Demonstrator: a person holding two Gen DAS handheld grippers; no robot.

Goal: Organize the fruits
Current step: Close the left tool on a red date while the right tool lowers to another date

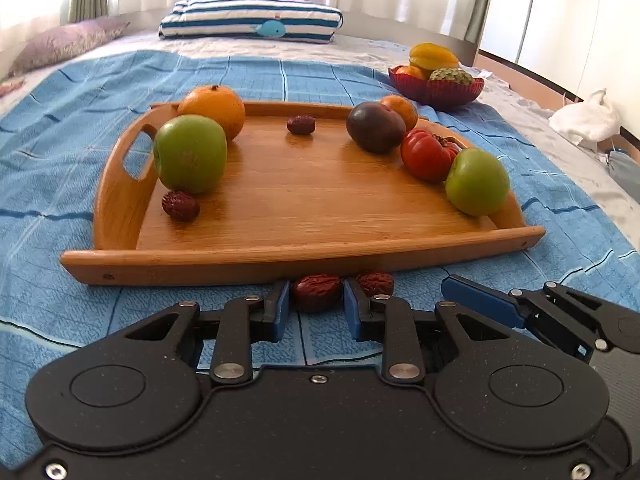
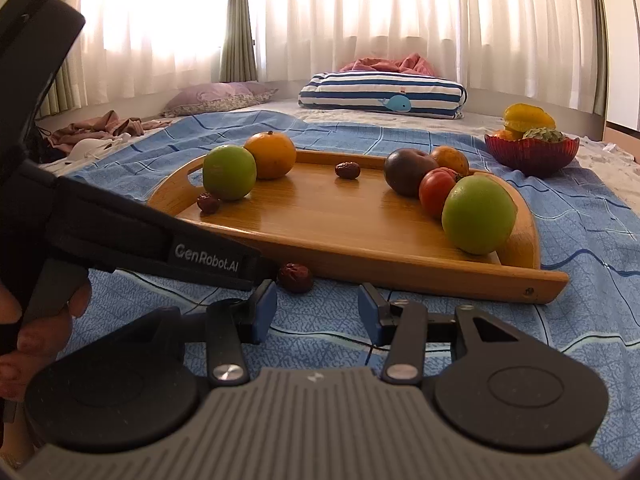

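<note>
Jujube (image 1: 316, 293) by the tray's (image 1: 304, 266) near edge sits between our left gripper (image 1: 316, 310) pads, apparently gripped; light, wrinkled, firm, so we squeeze mid-body. Right gripper (image 2: 316, 312) gapes empty.

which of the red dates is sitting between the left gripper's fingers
The red date on the blue blanket, just before the tray's front rim, between the left gripper fingers. Another lies right of it; two sit on the tray.

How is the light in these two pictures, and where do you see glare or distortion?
Right wrist view: the backlit curtains are blown out white, and the wooden tray shows a soft sheen. Left wrist view: light is more even, with soft shadows under the left green apple. Both views: the fisheye bends the tray's front rim and the bed's edges.
</note>
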